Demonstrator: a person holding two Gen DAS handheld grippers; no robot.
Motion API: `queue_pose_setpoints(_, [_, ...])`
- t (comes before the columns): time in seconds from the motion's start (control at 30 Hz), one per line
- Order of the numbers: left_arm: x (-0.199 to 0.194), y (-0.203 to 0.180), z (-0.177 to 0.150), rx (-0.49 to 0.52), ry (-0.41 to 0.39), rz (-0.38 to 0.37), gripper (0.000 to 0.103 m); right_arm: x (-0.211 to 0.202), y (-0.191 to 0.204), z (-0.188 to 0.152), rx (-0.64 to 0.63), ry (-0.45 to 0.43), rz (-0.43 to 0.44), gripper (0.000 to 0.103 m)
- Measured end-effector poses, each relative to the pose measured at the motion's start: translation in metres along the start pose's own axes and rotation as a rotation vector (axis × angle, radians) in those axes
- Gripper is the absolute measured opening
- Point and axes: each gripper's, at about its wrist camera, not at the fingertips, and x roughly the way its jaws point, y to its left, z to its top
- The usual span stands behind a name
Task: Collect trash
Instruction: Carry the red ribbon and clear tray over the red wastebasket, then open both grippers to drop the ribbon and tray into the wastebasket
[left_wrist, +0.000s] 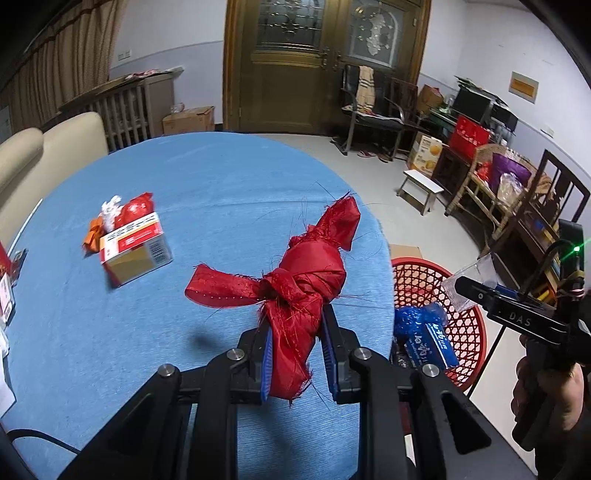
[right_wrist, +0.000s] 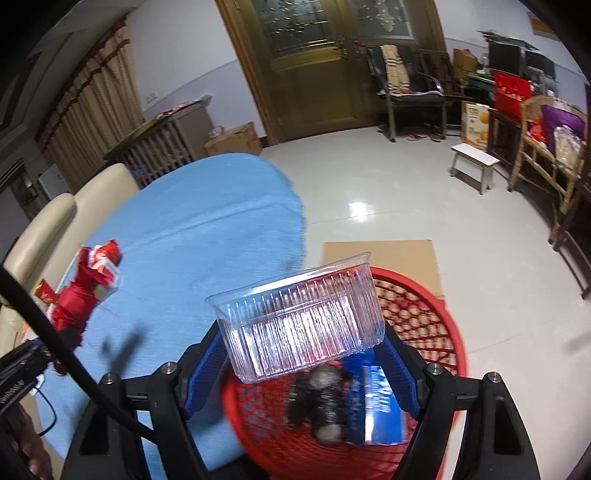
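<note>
The round table (left_wrist: 207, 177), covered in blue cloth, is filling most of the left wrist view, and the red mesh basket (left_wrist: 469, 325) is sitting on the floor just off the table's right edge, beside a flat sheet of cardboard (right_wrist: 391, 254). In the right wrist view the basket (right_wrist: 436, 317) is lying directly under the right gripper (right_wrist: 303, 350), which is clamping a clear ribbed plastic container (right_wrist: 299, 314) between its blue pads and holding it, tilted, above the basket's rim. Inside the basket a blue packet (right_wrist: 380, 406) and a dark, blurred lump (right_wrist: 321, 402) are resting side by side. The left gripper (left_wrist: 297, 354) is hanging over the near edge of the table with its pads pressing in on a knotted bundle of red cloth (left_wrist: 306, 273), whose frayed tails are sticking up and out to the left. Near the left edge of the table a small cardboard box (left_wrist: 135, 254) with a red and white label is lying touching a red wrapper (left_wrist: 136, 210) and some orange and white scraps (left_wrist: 101, 221) behind it. In the left wrist view the right gripper (left_wrist: 469, 288) is showing at the far right, above the basket.
</note>
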Motion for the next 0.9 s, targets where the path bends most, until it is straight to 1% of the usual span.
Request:
queue_pose_setpoints(0.23, [0.004, -0.015, 0.004, 0.03, 0.006, -0.015, 0.024, 0.002, -0.035, -0.006, 0.053, 0.021, -0.06, 0.081])
queue_pose_setpoints(0.37, [0.007, -0.025, 0.006, 0.049, 0.011, -0.026, 0.024, 0.007, -0.045, -0.01, 0.064, 0.048, -0.072, 0.082])
queue_pose_setpoints(0.5, [0.011, -0.035, 0.007, 0.07, 0.018, -0.036, 0.024, 0.013, -0.049, -0.018, 0.062, 0.077, -0.064, 0.082])
queue_pose_setpoints(0.67, [0.016, -0.046, 0.008, 0.092, 0.025, -0.041, 0.024, 0.02, -0.051, -0.023, 0.058, 0.093, -0.072, 0.082])
queue_pose_setpoints(0.77, [0.018, -0.051, 0.009, 0.099, 0.03, -0.043, 0.024, 0.021, -0.055, -0.022, 0.06, 0.09, -0.069, 0.082])
queue_pose_setpoints(0.9, [0.021, -0.061, 0.011, 0.117, 0.034, -0.048, 0.024, 0.027, -0.059, -0.021, 0.069, 0.111, -0.051, 0.083])
